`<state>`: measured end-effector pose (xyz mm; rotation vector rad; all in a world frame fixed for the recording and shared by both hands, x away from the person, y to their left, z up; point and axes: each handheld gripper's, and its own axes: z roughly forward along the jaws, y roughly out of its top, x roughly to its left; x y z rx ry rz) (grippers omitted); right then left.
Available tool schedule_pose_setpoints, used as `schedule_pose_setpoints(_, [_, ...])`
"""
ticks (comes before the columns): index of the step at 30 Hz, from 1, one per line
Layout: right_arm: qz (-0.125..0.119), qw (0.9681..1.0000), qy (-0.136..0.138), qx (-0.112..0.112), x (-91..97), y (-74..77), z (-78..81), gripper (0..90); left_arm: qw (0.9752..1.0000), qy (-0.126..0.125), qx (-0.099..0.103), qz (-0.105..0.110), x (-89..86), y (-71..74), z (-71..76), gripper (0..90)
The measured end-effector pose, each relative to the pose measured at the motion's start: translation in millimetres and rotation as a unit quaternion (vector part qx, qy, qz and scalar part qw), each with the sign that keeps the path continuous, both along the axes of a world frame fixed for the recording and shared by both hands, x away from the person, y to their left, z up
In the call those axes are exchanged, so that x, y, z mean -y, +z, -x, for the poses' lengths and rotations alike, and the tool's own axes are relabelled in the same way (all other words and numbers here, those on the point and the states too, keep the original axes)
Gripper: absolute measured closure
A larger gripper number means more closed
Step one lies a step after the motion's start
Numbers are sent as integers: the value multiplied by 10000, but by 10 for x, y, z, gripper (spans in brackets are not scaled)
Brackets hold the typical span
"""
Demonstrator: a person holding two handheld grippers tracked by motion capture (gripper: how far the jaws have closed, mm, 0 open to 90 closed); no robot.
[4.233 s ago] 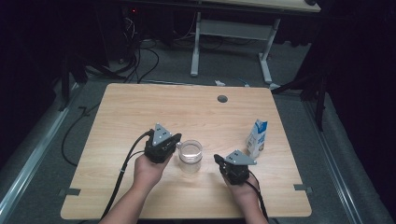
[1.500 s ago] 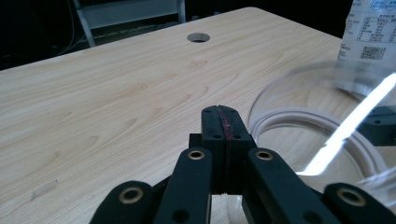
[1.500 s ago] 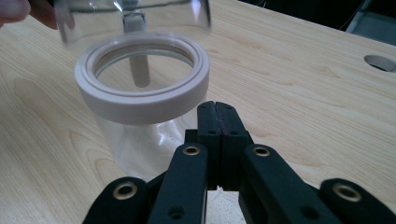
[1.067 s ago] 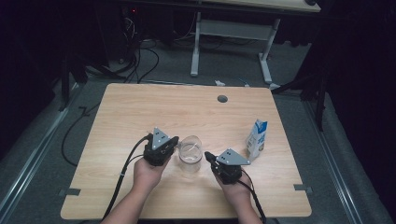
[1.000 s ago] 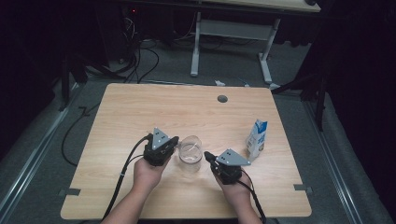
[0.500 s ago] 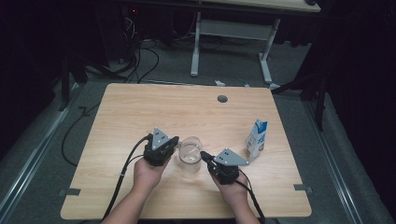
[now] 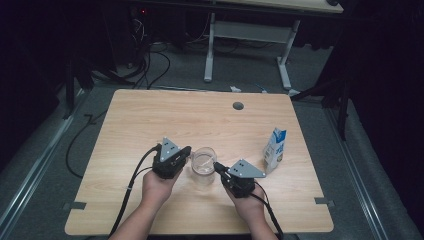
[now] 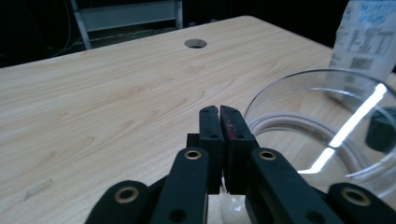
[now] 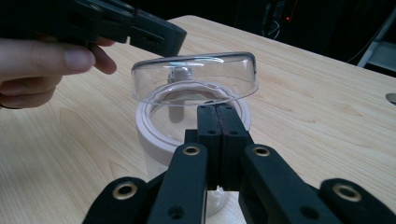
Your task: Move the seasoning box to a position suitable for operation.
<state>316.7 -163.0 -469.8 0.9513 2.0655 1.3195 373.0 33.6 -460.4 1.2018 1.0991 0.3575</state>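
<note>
At the near middle of the pale wooden table (image 7: pixel 150 115) | your right gripper (image 9: pixel 217 112) has come over from beside the blue-and-white milk carton (image 7: pixel 275 150) to the white-rimmed clear cup (image 7: pixel 202 170) | clear domed plastic lid (image 9: pixel 196 74) sits tilted above the rim | left gripper (image 8: pixel 219 114) flanks it | both jaws together, grip on the lid unclear | lid removal likely under way.

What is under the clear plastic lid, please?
Under the clear lid stands a white cup; the lid sits tilted over its rim, lifted on one side. Through the lid the cup's inner rim shows. What the cup holds cannot be seen: glare and the right gripper cover it.
</note>
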Motion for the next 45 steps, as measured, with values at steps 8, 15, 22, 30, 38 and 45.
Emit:
schedule_pose_setpoints(8, [-5,10000,5,16,3,17,12,900,9999,-6,-65,79,-155,-130,218,898])
schedule_pose_setpoints(15, [-42,10000,19,17,2,28,18,899,9989,-277,-276,250,-100,-230,450,900])
schedule_pose_setpoints(22, [-48,10000,35,-4,-9,26,31,899,9981,-456,-289,280,-7,-214,540,899])
schedule_pose_setpoints(30, [-53,10000,42,-14,-6,26,38,899,9974,-508,-351,377,34,-186,525,899])
schedule_pose_setpoints(38, [-27,10000,30,-33,-11,21,35,899,9974,-522,-291,409,73,-175,537,899])
schedule_pose_setpoints(45, [28,10000,50,-78,-50,-39,-8,899,9975,-448,-229,499,65,-152,526,899])
